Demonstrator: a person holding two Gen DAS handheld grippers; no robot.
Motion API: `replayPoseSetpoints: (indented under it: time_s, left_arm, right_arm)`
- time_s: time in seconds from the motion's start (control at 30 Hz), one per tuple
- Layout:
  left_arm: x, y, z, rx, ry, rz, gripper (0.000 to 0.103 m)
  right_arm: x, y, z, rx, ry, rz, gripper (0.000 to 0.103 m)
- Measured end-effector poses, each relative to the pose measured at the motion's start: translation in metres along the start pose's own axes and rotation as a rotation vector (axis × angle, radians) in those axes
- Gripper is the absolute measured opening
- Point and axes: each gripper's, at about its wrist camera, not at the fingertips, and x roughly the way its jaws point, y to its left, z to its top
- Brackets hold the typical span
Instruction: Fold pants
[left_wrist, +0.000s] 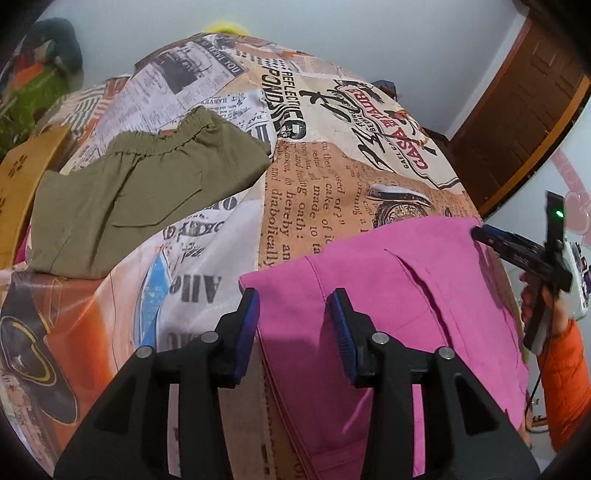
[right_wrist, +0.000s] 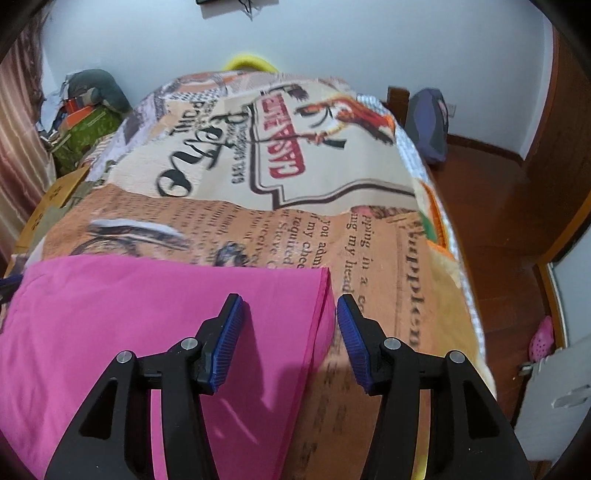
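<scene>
Pink pants (left_wrist: 388, 295) lie folded flat on the printed cloth (left_wrist: 314, 192) that covers the worktop, in the lower right of the left wrist view and the lower left of the right wrist view (right_wrist: 129, 314). I see layered edges along the fold's side in both views.

Left gripper (left_wrist: 295, 321): jaws stand partly apart, nothing pinched. They straddle the left edge of the pink pants; one blue pad sits over the cloth, the other over pink fabric. I cannot tell whether the tips touch the fabric.

Right gripper (right_wrist: 290, 332): jaws partly apart, nothing gripped. They straddle the right-hand edge and corner of the pink pants; left pad over pink, right pad over the printed cloth (right_wrist: 388, 258). This view is a little blurred.

In the left wrist view the right gripper (left_wrist: 480, 234) shows at the right edge, its tip at the far right corner of the pants, carried by a hand (left_wrist: 535, 299) in an orange sleeve (left_wrist: 565, 380).

Olive pants (left_wrist: 140, 192) lie folded in the upper left of the left wrist view, well apart from the pink pair.

Beyond: pale wall (right_wrist: 332, 37), wooden floor (right_wrist: 491, 206), wooden door (left_wrist: 524, 110).
</scene>
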Motion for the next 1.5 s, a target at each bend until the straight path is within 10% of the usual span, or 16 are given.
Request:
replayPoseSetpoints:
  time_s: [0.1,0.2,0.27,0.3,0.63,0.8,1.03,1.13,1.3,1.5]
  left_arm:
    - [0.0,-0.002,0.0,0.01,0.0,0.009,0.039]
    - [-0.001,-0.004,-0.001,0.016,-0.009,0.017,0.035]
    - [-0.003,-0.009,-0.001,0.044,-0.026,0.039,0.001]
    - [-0.003,-0.013,0.0,0.067,-0.036,0.082,0.0]
    - [-0.003,0.009,-0.001,0.062,-0.037,0.163,0.0]
    - [-0.011,0.024,-0.002,-0.003,0.008,0.04,0.002]
    - [-0.013,0.013,0.007,-0.005,-0.002,0.001,0.052]
    - [0.001,0.009,0.009,-0.001,0.031,-0.011,0.052]
    - [0.013,0.007,0.014,-0.02,0.028,-0.034,0.043]
    - [0.007,-0.004,0.017,0.026,-0.006,-0.016,0.019]
  right_arm:
    - [0.011,-0.001,0.0,0.007,-0.003,0.028,0.051]
    - [0.009,0.004,0.002,-0.02,-0.02,0.031,0.029]
    - [0.011,0.007,0.002,-0.039,-0.017,0.029,0.007]
    - [0.012,0.009,0.002,-0.05,-0.015,0.014,0.007]
    - [0.016,0.009,0.006,-0.107,-0.025,-0.059,0.003]
    - [0.017,0.011,0.009,-0.121,-0.015,-0.081,0.004]
    - [0.008,0.009,0.012,-0.076,0.004,-0.033,0.011]
    - [0.003,0.012,0.012,-0.085,0.007,-0.002,0.041]
    - [0.014,0.017,0.007,-0.139,0.017,-0.017,0.041]
    - [0.021,0.014,0.008,-0.133,-0.004,-0.069,0.008]
